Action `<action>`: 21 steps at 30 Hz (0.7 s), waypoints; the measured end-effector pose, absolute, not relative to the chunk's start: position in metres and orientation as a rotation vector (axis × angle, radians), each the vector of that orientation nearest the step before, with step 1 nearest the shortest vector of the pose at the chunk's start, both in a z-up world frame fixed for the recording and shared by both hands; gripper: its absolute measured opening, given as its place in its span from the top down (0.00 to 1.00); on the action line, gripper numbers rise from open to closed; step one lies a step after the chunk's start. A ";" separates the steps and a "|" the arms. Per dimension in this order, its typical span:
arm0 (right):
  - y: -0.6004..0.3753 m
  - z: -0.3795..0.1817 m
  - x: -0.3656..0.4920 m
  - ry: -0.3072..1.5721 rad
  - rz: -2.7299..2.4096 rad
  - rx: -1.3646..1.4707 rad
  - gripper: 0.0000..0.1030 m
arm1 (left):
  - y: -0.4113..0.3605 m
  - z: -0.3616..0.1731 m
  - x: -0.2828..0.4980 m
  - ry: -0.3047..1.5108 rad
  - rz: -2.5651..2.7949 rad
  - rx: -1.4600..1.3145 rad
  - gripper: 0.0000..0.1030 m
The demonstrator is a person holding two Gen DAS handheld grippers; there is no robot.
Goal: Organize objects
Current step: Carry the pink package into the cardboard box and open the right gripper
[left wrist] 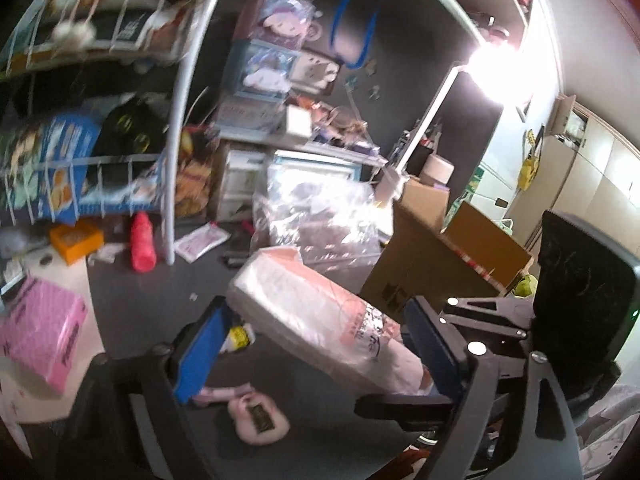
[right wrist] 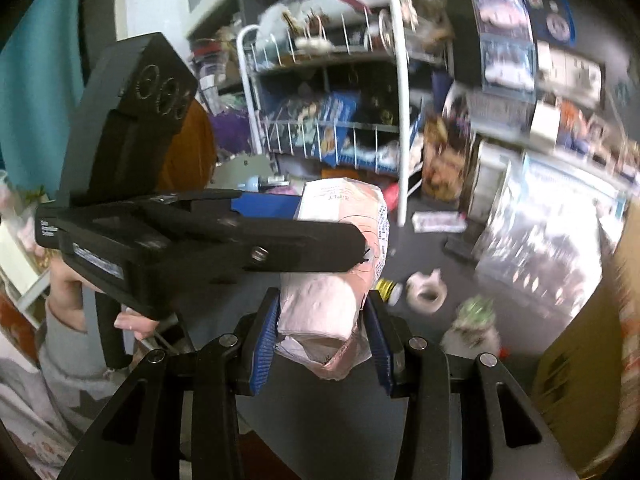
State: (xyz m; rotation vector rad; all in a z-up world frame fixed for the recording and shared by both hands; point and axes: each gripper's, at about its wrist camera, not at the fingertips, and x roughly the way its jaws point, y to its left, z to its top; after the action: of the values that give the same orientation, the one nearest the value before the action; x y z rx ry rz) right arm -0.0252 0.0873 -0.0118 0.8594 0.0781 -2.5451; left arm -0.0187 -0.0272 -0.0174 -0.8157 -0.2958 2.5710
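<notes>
A pink plastic-wrapped tissue pack (left wrist: 320, 316) is held in the air above the dark table by both grippers. My left gripper (left wrist: 316, 344) has its blue pads on either side of the pack's middle. My right gripper (right wrist: 322, 342) is shut on the pack's near end (right wrist: 320, 308). In the right wrist view the left gripper (right wrist: 304, 232) reaches in from the left, with the person's hand on its handle, and clamps the far part of the pack (right wrist: 348, 208).
A white wire rack (left wrist: 176, 128) with snack packs stands at the back left. A red bottle (left wrist: 142, 242), an orange box (left wrist: 76, 240) and a pink pack (left wrist: 40, 332) lie at left. Cardboard boxes (left wrist: 436, 256) and crinkled clear plastic (left wrist: 320, 216) are ahead. A tape roll (right wrist: 426, 292) lies on the table.
</notes>
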 end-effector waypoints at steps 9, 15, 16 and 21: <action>0.120 0.027 -0.013 0.179 -2.632 0.823 0.64 | 0.019 0.021 -0.037 -0.176 2.560 -0.769 0.41; 0.159 0.041 -0.003 0.158 -2.692 0.830 0.65 | 0.064 0.036 -0.058 -0.101 2.518 -0.765 0.41; 0.168 0.042 -0.001 0.150 -2.703 0.834 0.65 | 0.073 0.038 -0.061 -0.091 2.508 -0.766 0.41; 0.207 0.048 0.008 0.072 -2.733 0.852 0.65 | 0.109 0.045 -0.079 -0.064 2.448 -0.772 0.41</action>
State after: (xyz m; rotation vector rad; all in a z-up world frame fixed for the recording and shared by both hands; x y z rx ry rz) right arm 0.0080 0.2065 0.0483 0.8522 0.0721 -2.7334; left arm -0.0790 0.1089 0.0446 -0.7719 -0.0644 2.4477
